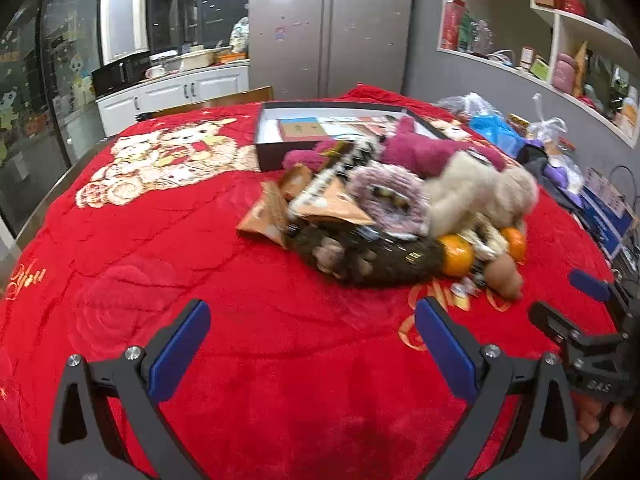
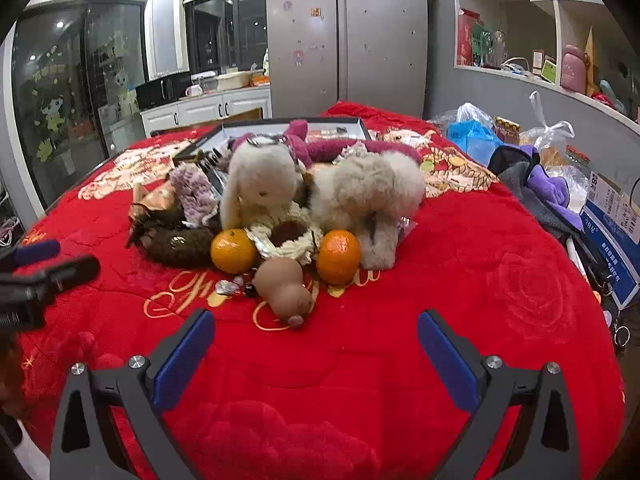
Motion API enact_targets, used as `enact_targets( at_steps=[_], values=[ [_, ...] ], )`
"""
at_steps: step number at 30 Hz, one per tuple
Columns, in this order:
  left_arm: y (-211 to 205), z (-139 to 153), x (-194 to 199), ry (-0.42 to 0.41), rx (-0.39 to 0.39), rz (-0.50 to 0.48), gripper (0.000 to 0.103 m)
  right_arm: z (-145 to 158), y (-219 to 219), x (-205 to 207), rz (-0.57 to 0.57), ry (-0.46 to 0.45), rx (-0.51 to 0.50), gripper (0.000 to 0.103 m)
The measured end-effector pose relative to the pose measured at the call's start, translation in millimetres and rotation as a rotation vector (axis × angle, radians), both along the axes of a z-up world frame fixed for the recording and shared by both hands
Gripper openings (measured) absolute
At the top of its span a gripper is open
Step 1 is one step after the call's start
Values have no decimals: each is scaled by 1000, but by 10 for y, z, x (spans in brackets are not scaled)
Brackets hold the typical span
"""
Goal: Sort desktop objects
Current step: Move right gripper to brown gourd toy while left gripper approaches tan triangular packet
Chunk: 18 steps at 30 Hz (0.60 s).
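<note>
A heap of objects lies on the red blanket (image 2: 460, 280): a white plush rabbit (image 2: 260, 184), a fluffy beige plush (image 2: 372, 192), a magenta plush (image 1: 420, 152), a dark brown plush (image 1: 372, 256), two oranges (image 2: 234, 250) (image 2: 339, 255), a tan gourd (image 2: 284, 288) and orange snack packets (image 1: 276, 208). An open dark box (image 1: 320, 128) stands behind the heap. My left gripper (image 1: 312, 336) is open and empty, in front of the heap and left of it. My right gripper (image 2: 316, 340) is open and empty, just short of the gourd. Each gripper shows at the edge of the other's view.
Plastic bags (image 2: 472, 132), purple and grey cloths (image 2: 548, 192) and a blue-white carton (image 2: 612, 232) crowd the table's right edge. A fridge (image 2: 344, 36), kitchen counter (image 1: 176, 84) and wall shelves (image 2: 560, 32) stand behind the table.
</note>
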<state>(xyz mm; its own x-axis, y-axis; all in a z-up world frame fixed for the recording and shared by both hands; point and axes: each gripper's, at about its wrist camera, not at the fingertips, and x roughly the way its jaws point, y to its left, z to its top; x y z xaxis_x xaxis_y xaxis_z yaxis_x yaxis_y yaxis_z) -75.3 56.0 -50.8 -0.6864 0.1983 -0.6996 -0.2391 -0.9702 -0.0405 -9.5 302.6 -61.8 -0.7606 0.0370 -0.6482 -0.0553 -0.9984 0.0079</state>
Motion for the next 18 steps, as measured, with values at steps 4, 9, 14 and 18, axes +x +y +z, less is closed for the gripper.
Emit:
enact_targets(
  at_steps=[4,9,14,18],
  values=[
    [-92,-19,-220,-16,-27,33,103,-26,54,-79,0,-25,-22,103],
    [-125,-73,-495,-51,-53,37,103,-21,79,-214,-2,-38,-44,103],
    [-136,-110,-784,-67,-77,31,103,-65,39,-339,12,-61,-55,103],
    [-200,-157,-1000,-92,-90,46,103,-115,30,-430,24,-92,-70,103]
  ],
)
